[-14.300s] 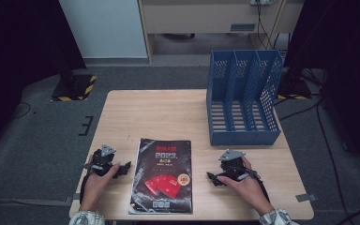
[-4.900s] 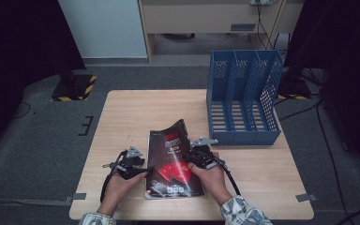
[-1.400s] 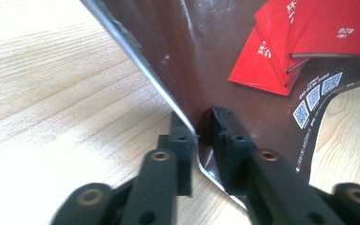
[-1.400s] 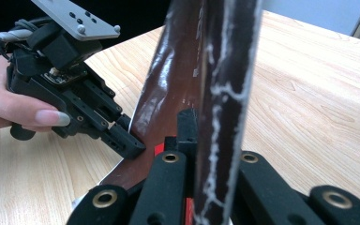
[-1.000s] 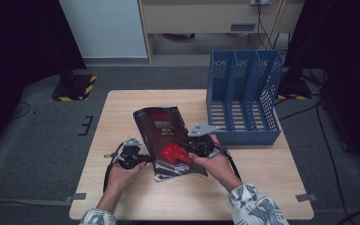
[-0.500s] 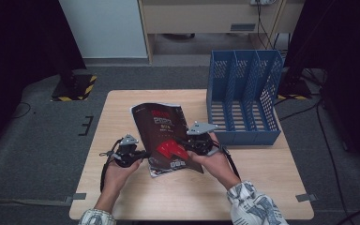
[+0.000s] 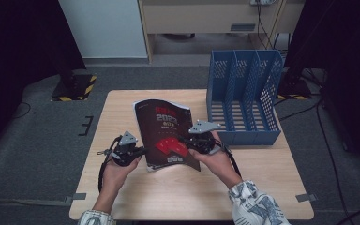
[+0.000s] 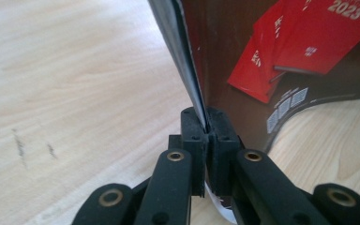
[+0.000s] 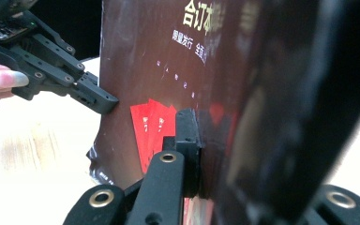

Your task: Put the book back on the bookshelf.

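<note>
A dark brown magazine (image 7: 166, 133) with red booklets and "2023" printed on its cover is held tilted up off the wooden table (image 7: 136, 101), its top leaning away from me. My left gripper (image 7: 142, 150) is shut on its left edge; the left gripper view has the jaws pinching the page edge (image 8: 201, 112) of the magazine (image 8: 281, 61). My right gripper (image 7: 188, 140) is shut on the right edge. In the right gripper view the magazine (image 9: 154, 70) bends over one jaw, and the left gripper (image 9: 110, 104) touches the far edge.
A blue file rack (image 7: 243, 96) with three slots stands on the table's far right corner, just right of the magazine. Bare wood (image 7: 178, 197) lies in front of my hands. Grey carpet surrounds the table.
Both hands have raised the magazine a little higher and stood it more upright; the left hand rose. Long before, the magazine lay flat between the two grippers.
</note>
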A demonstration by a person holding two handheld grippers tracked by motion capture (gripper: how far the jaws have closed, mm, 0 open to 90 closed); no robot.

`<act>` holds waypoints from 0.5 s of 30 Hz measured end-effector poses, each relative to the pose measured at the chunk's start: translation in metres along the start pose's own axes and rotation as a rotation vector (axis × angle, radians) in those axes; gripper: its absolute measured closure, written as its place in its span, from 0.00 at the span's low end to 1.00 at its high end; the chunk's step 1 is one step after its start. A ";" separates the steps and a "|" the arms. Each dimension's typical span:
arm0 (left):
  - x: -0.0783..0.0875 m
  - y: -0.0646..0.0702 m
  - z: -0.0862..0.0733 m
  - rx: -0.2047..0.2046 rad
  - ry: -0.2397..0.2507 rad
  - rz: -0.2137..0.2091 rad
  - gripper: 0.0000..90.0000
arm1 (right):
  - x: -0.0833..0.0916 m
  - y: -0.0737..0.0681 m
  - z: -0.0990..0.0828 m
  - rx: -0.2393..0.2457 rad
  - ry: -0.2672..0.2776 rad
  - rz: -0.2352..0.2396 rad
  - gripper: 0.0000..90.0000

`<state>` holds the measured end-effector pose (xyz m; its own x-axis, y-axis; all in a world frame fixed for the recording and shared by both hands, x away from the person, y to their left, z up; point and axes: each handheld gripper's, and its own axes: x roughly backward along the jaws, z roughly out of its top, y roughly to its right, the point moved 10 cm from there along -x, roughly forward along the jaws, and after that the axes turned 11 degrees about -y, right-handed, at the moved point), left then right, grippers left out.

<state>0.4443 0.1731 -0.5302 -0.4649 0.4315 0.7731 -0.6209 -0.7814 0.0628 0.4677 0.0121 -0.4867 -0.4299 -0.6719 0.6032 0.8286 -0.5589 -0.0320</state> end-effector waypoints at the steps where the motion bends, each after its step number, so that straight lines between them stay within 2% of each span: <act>1: 0.001 -0.001 0.001 0.000 0.005 0.006 0.97 | 0.000 0.001 0.001 -0.003 0.005 -0.001 0.95; 10: 0.003 0.000 0.001 -0.005 0.012 0.014 0.97 | 0.002 -0.001 0.002 0.014 0.005 0.007 0.93; 15: 0.003 -0.001 0.003 -0.007 0.020 0.027 0.97 | 0.002 0.001 0.003 0.027 0.004 -0.005 0.96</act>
<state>0.4455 0.1742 -0.5261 -0.4938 0.4197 0.7616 -0.6123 -0.7897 0.0382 0.4687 0.0113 -0.4833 -0.4354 -0.6714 0.5997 0.8358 -0.5490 -0.0079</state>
